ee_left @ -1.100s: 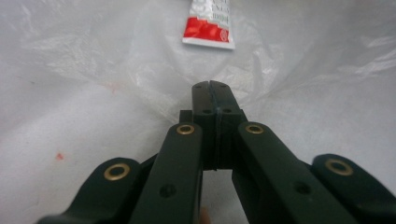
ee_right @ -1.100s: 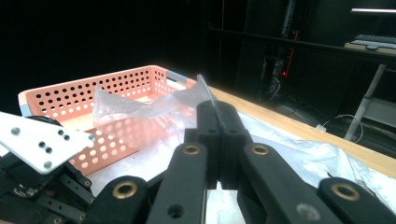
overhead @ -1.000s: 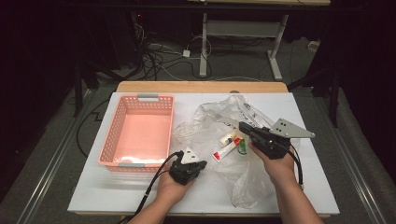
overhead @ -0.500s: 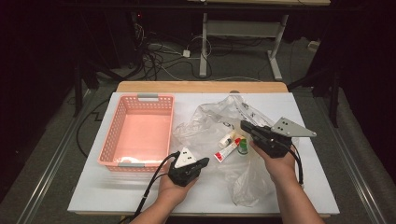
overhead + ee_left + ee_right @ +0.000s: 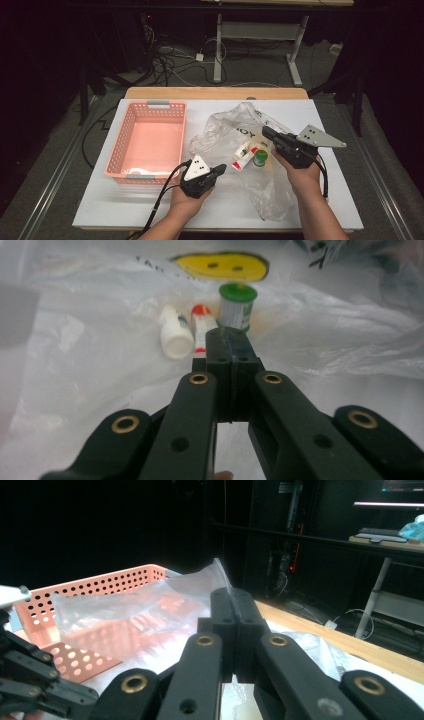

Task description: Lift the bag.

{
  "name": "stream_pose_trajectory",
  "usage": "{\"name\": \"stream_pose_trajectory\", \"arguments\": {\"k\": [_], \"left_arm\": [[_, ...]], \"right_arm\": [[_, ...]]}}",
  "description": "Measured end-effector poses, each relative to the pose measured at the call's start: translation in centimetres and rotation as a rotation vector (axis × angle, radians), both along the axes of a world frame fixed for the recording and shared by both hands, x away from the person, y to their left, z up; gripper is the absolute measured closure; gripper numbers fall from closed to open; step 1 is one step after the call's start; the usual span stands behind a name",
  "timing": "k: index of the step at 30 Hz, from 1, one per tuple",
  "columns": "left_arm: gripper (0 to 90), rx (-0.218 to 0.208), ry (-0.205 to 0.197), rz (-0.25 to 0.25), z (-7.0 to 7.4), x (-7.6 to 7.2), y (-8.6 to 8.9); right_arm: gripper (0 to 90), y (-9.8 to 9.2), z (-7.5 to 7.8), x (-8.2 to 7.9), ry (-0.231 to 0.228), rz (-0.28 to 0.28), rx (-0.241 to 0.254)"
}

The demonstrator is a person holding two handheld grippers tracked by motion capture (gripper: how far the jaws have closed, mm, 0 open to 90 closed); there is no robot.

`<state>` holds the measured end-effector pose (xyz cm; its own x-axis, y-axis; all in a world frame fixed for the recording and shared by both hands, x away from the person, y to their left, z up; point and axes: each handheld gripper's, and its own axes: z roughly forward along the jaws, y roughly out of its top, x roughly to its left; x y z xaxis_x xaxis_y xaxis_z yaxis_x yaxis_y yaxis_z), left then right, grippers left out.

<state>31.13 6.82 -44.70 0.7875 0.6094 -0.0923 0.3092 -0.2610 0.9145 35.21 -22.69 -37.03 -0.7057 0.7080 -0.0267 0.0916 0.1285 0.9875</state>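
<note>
Clenched on a fold of the clear plastic bag, the right gripper lifts the film — its own view shows the sheet pinched between the jaws. Left gripper has its jaws pressed together on nothing, just short of three items lying in the bag: a white bottle, a red-capped tube, a green-lidded jar. From the high view, one pink basket sits left of the bag on the table.

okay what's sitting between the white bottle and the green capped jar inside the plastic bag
A red-capped tube lies between the white bottle and the green-capped jar, inside the clear plastic bag; the left gripper view shows it best.
</note>
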Motion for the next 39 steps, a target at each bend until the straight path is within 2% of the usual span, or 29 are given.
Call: {"name": "stream_pose_trajectory", "arguments": {"k": [5, 10, 12, 17, 20, 28, 31, 39], "left_arm": [[89.0, 0.011, -0.057, -0.010, 1.4, -0.1, -0.3], [89.0, -0.039, -0.076, 0.021, 2.8, 0.4, 0.1], [89.0, -0.039, -0.106, 0.030, 3.5, 0.6, 0.1], [89.0, -0.074, -0.166, 0.045, 6.1, 1.3, -0.1], [89.0, -0.080, -0.202, 0.049, 7.8, 2.0, -0.2], [89.0, -0.101, -0.277, 0.072, 12.3, 4.0, -0.5], [89.0, -0.110, -0.313, 0.079, 13.8, 4.6, -0.8], [89.0, -0.168, -0.380, 0.094, 17.9, 6.3, -1.5]], "right_arm": [[90.0, -0.1, 0.2, 0.0, -0.006, -0.010, 0.010], [90.0, -0.3, 0.9, -0.1, -0.027, -0.033, 0.015], [90.0, -0.3, 1.3, -0.1, -0.039, -0.047, 0.023], [90.0, -0.3, 2.2, 0.6, -0.049, -0.067, 0.016], [90.0, -0.4, 2.9, 1.2, -0.054, -0.083, 0.032], [90.0, -0.4, 6.0, 2.6, -0.097, -0.126, 0.063], [90.0, -0.5, 7.5, 2.9, -0.132, -0.141, 0.071], [90.0, -1.2, 11.7, 3.3, -0.207, -0.190, 0.103]]}}
